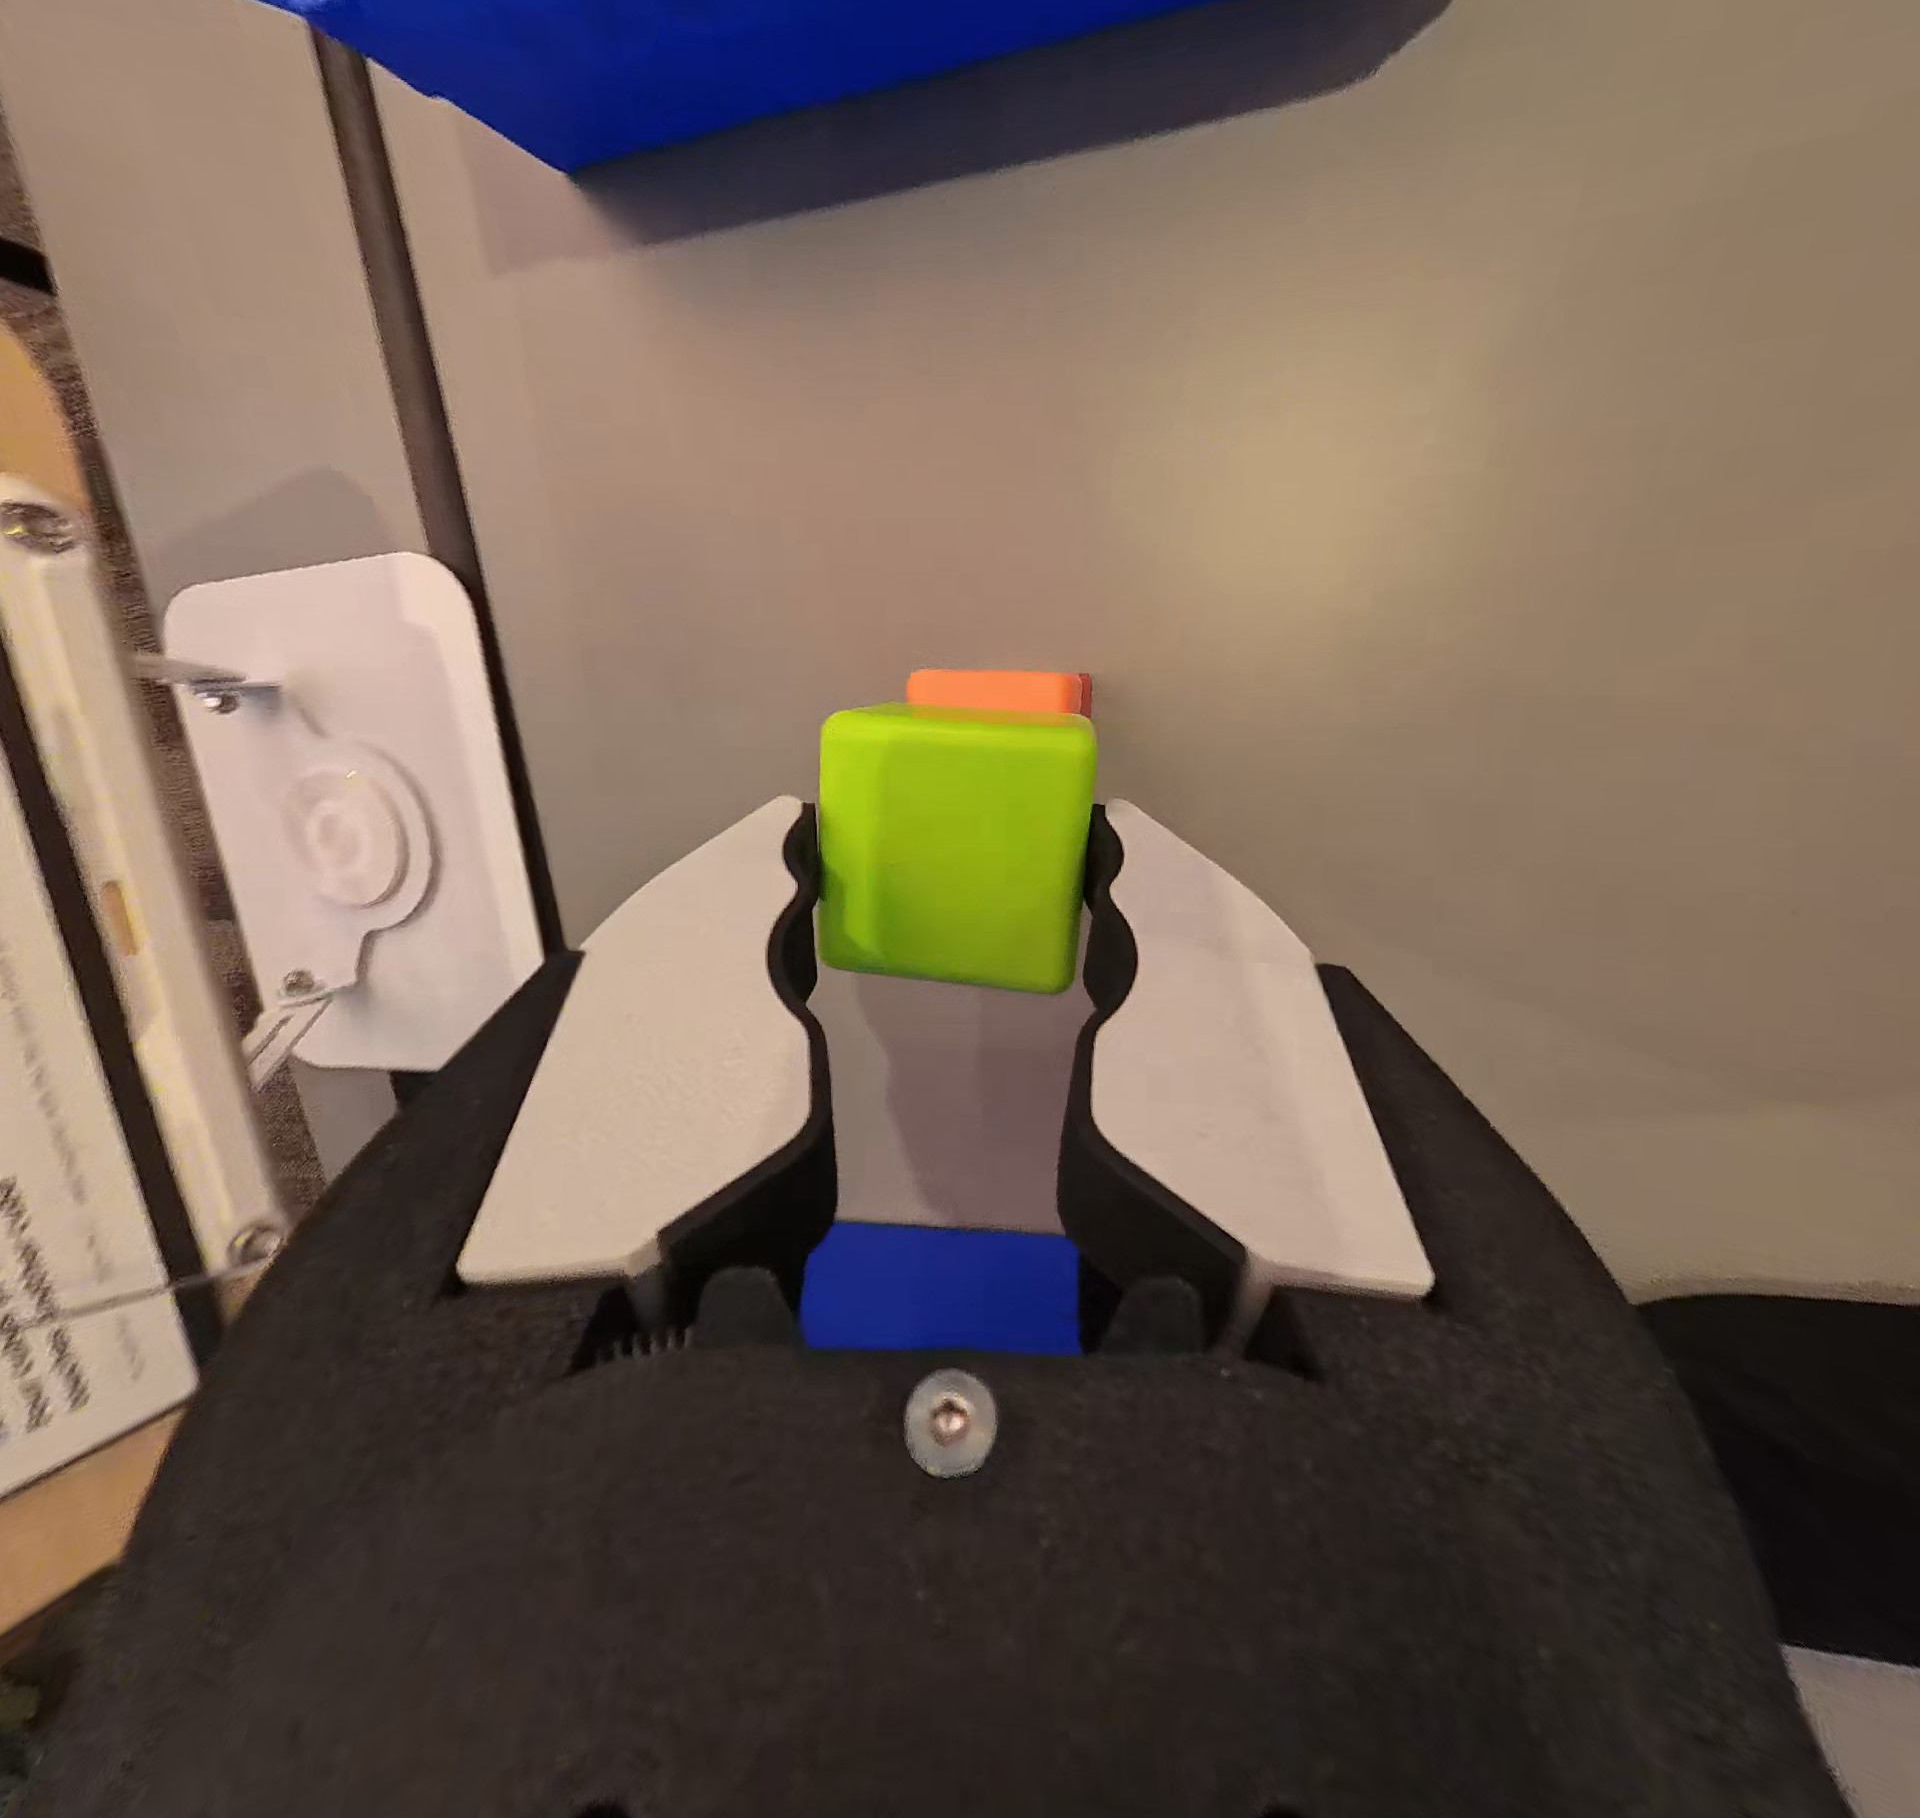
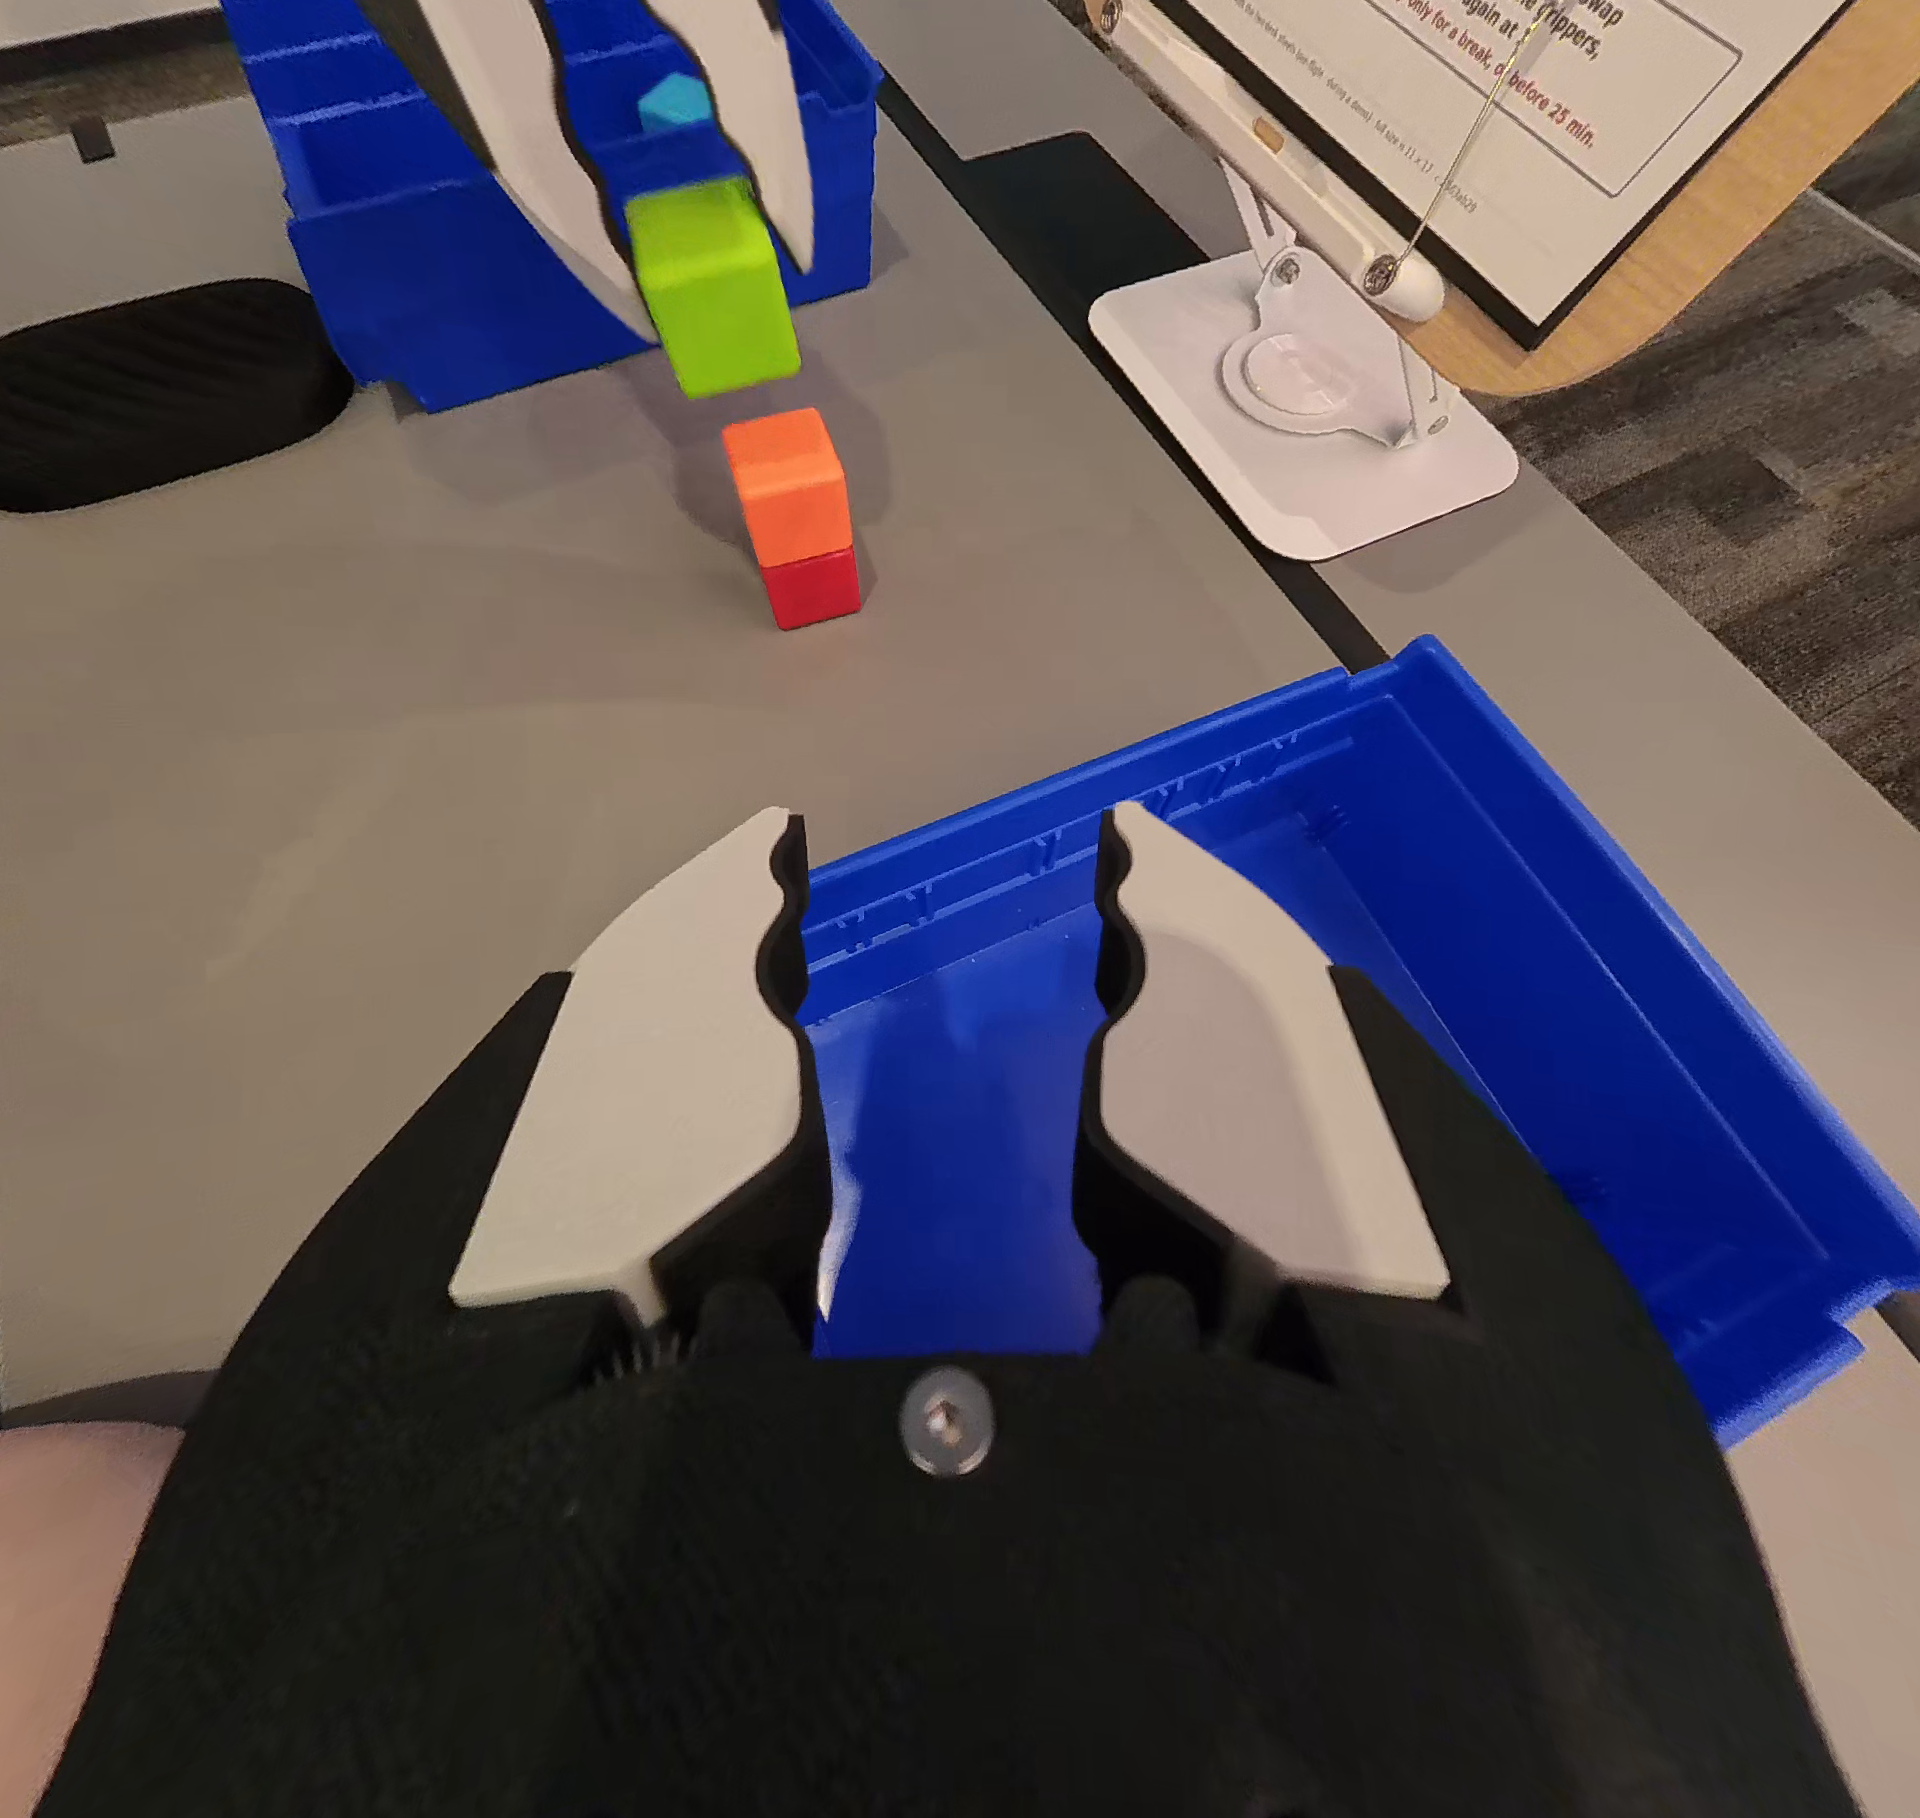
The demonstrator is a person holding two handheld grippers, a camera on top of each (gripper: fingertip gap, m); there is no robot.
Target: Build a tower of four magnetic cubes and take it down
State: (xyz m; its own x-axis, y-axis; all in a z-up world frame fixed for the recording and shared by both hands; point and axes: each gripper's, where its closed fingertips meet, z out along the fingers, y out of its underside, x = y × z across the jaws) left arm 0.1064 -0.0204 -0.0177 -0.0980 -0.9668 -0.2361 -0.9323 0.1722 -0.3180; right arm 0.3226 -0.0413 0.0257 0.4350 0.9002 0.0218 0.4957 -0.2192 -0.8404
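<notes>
Green cube (image 2: 717,298): pinched at its sides between the fingers of the left gripper (image 1: 954,859), held in the air above and just behind the small stack, not touching it.
Stack: orange cube (image 2: 787,485) sits on red cube (image 2: 812,589), upright on the grey worktop (image 2: 416,688).
Light blue cube (image 2: 673,101): lies inside the far blue bin (image 2: 416,314), behind the left gripper.
Right gripper (image 2: 951,859): fingers spread, holding nothing, hovering over the near blue bin (image 2: 1558,937), well apart from the stack.
Surroundings: a black pad (image 2: 156,386) lies left of the far bin; a white stand (image 2: 1309,418) at the worktop's right edge carries a sheet of printed instructions on a board (image 2: 1507,54).
Room: dark patterned carpet (image 2: 1766,418) beyond the worktop.
In the way: nothing stands between the green cube and the orange cube.
</notes>
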